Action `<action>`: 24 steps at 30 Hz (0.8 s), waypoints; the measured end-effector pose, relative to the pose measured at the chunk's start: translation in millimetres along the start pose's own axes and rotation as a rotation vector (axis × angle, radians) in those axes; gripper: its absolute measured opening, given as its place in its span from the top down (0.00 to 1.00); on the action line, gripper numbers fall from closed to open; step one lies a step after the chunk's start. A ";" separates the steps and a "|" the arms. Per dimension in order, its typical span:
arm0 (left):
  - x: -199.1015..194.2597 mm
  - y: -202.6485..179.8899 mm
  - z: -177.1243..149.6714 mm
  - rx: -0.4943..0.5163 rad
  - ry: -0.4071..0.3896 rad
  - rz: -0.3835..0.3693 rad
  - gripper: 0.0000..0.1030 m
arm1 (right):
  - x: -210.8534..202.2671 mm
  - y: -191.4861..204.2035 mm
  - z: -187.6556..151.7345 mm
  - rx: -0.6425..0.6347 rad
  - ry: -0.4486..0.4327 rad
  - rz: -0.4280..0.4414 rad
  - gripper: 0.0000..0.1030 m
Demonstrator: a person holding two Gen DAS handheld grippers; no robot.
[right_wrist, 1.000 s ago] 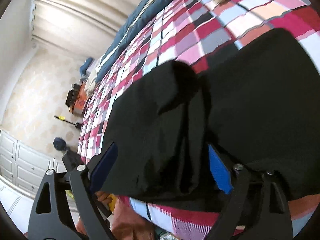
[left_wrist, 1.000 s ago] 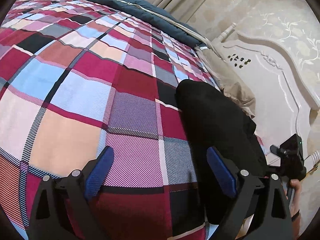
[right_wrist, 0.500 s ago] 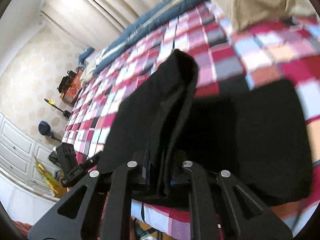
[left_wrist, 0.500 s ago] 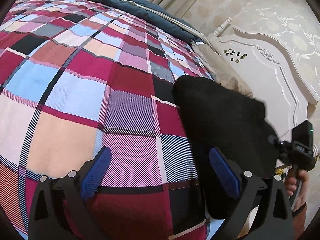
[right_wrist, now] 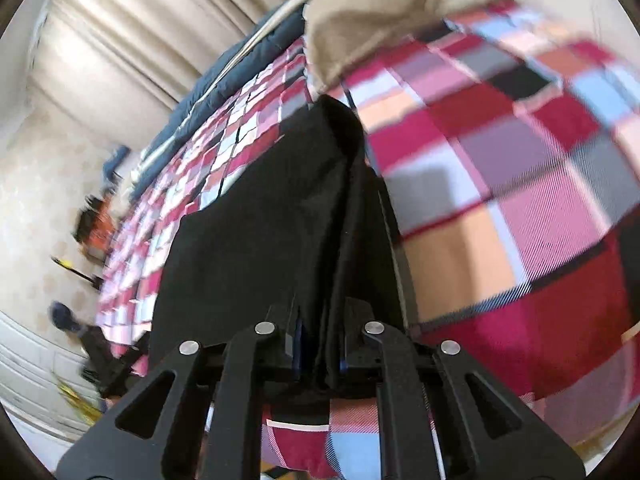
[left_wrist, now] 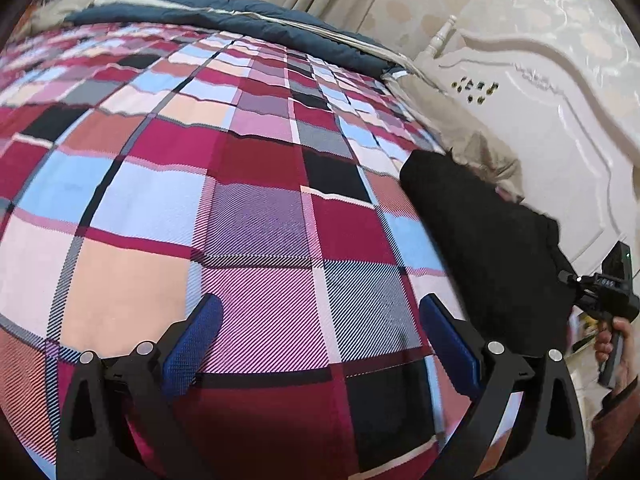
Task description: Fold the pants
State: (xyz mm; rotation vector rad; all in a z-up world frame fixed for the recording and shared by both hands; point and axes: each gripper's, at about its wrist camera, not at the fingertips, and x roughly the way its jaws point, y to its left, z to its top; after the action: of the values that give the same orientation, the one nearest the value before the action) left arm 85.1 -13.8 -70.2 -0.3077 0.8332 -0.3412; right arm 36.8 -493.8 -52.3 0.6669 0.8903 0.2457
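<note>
Folding black pants (left_wrist: 484, 248) on a checked bedspread (left_wrist: 224, 184).

Taking the bedspread as the landmark: the left gripper (left_wrist: 316, 332) hangs over its near part, blue pads (left_wrist: 192, 340) apart with nothing between them. To the right, toward the white headboard (left_wrist: 560, 120), the pants lie bunched beside a tan pillow (left_wrist: 476, 148). The right gripper (right_wrist: 320, 344) is clamped on a raised fold of the pants above that edge.

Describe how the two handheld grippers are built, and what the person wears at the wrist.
Both the left gripper and the right gripper have black, angular linkage arms with triangular cutouts, silver round rivets at the joints, and textured blue pads on the fingers. A dark brownish sleeve covers the wrist of the hand on the right gripper's handle.
</note>
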 end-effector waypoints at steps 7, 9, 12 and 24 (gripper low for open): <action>0.2 -5.7 2.2 0.002 0.010 0.041 0.05 | 1.2 -19.4 -6.0 0.079 -0.011 0.123 0.73; -2.3 -6.1 2.5 -0.021 0.016 0.018 0.06 | -9.3 -23.5 -7.8 0.100 -0.041 0.147 0.59; -7.9 -10.2 3.4 -0.065 0.031 -0.047 0.06 | -30.7 -28.7 -11.5 0.116 -0.111 0.075 0.19; 18.6 -61.9 -1.5 -0.188 0.179 -0.326 0.06 | -11.1 -44.8 -31.1 0.203 -0.055 0.236 0.19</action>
State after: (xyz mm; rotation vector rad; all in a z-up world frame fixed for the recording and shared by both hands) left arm 84.8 -77.5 -59.1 -0.5980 0.9949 -0.6022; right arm 2.5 -520.1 -87.3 0.9655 0.7896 0.3493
